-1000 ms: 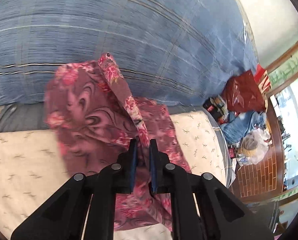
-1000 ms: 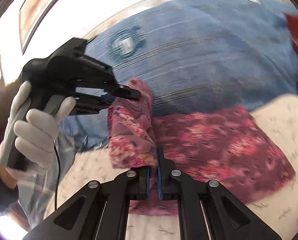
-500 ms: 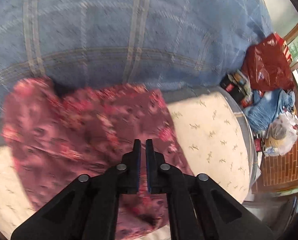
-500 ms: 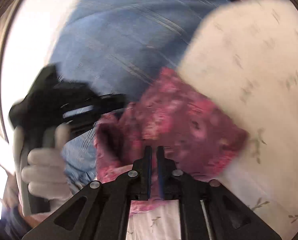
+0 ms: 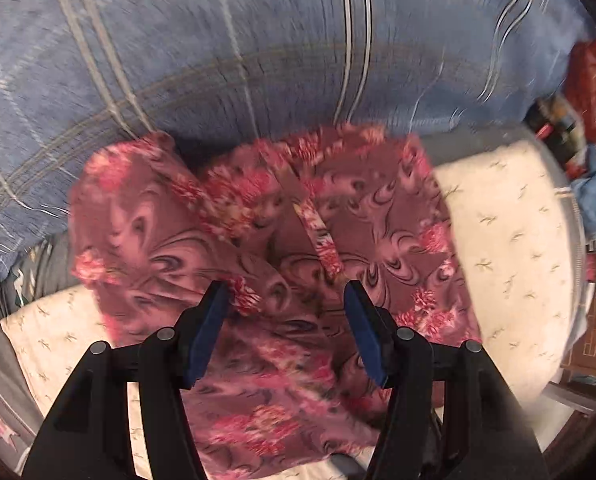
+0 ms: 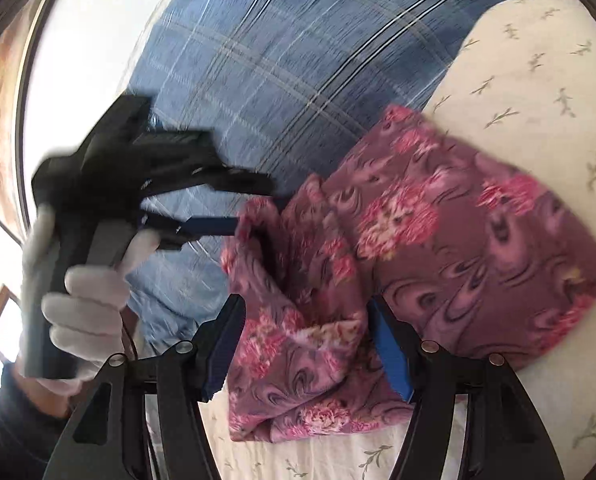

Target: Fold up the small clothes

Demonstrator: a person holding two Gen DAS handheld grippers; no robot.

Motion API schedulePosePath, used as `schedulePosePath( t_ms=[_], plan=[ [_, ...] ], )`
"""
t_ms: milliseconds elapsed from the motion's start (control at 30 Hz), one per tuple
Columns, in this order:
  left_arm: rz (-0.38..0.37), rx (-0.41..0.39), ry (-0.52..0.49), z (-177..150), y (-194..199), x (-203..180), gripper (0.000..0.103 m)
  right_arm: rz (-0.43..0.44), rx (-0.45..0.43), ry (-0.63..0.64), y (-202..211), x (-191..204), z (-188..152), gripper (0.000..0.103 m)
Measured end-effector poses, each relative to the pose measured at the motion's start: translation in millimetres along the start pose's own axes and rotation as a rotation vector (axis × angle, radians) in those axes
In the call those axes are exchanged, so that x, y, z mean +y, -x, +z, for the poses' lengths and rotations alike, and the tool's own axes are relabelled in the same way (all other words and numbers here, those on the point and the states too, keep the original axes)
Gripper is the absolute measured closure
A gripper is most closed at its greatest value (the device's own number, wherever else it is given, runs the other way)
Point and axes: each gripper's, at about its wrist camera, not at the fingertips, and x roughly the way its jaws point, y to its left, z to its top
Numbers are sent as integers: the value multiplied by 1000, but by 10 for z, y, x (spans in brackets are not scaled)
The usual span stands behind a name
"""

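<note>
While pointing down, left gripper (image 5: 286, 300) gapes above garment (image 5: 266, 248).

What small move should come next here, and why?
Probably lift both grippers clear of the floral garment. The left gripper and right gripper have just been opening; cloth lies between their pads but is not pinched. It rests bunched on the cream sheet, so backing off would show which edge to take next.
</note>
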Motion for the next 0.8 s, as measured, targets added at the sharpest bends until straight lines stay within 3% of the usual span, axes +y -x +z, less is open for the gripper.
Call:
schedulePosePath(
  t_ms=[100, 300, 333, 400, 433, 467, 567, 700, 800],
  plan=[
    [29, 0, 23, 42, -108, -62, 44, 3, 3, 25, -17, 8, -34, 40],
    [98, 13, -25, 131, -240, -249, 38, 59, 49, 8, -110, -8, -38, 64],
    [136, 19, -57, 106, -287, -296, 38, 58, 53, 2, -119, -29, -42, 74],
    [178, 14, -106, 46, -329, -368, 50, 74, 63, -28, -136, -95, -40, 95],
    [172, 3, -117, 13, -314, -385, 74, 92, 63, -55, -130, -148, -36, 97],
    [149, 4, -114, -13, -301, -390, 95, 111, 58, -79, -122, -182, -33, 97],
    [109, -25, -77, -96, -181, -377, 96, 210, 12, -150, -6, -249, 7, 98],
    [-71, -105, -67, -170, 205, -498, 96, 330, -77, -211, 233, -275, 106, 98],
    [-154, -150, -104, -187, 374, -749, 95, 360, -186, -239, 533, -357, 213, 98]
  ],
)
